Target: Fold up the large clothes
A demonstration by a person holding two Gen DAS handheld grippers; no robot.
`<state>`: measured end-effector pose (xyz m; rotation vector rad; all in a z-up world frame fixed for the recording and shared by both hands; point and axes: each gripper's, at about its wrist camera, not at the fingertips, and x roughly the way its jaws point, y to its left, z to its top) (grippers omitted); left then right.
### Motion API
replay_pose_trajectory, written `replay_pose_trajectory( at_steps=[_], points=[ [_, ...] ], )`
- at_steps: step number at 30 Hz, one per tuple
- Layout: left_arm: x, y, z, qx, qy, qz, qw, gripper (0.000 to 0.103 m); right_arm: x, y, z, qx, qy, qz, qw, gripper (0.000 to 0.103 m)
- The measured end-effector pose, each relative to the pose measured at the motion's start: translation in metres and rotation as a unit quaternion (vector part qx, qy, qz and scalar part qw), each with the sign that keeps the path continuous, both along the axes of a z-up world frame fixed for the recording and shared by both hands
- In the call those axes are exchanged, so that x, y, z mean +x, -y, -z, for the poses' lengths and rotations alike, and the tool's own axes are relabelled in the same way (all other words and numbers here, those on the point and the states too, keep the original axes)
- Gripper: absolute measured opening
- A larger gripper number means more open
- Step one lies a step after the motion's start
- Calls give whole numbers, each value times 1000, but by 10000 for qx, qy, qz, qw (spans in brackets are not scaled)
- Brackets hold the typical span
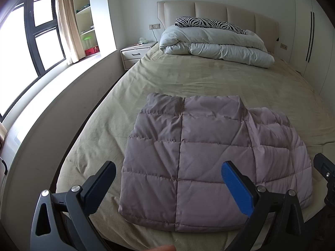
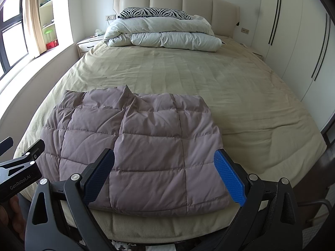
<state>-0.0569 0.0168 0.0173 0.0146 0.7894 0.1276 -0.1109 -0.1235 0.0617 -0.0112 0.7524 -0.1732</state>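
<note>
Puffy jacket (image 1: 209, 159) lies folded on the bed (image 1: 188, 77), near the foot end.

It is a dusty pink, quilted jacket, folded into a flat, almost square pile, with one more layer sticking out on the right side. It rests on the tan bed sheet, close to the near edge. The left gripper (image 1: 169, 185) hovers over the near part of the jacket with its jaws wide apart and nothing between them. The right gripper (image 2: 164, 172) does the same over the jacket's near right part, jaws wide, holding nothing. Well apart, at the head of the bed, sits a rolled white duvet (image 1: 215, 42) with a zebra pillow (image 1: 209, 23) on top. A white nightstand (image 1: 136, 54) stands just beside the bed, near the window (image 1: 25, 48).
</note>
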Motion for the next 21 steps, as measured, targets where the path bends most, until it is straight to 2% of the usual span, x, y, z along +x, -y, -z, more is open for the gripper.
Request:
replay_pose_trajectory(
  at_steps=[21],
  points=[
    [-3, 2, 5, -128, -74, 63, 9999, 103, 0, -1, 2, 2, -8, 2, 10000, 97]
  ],
)
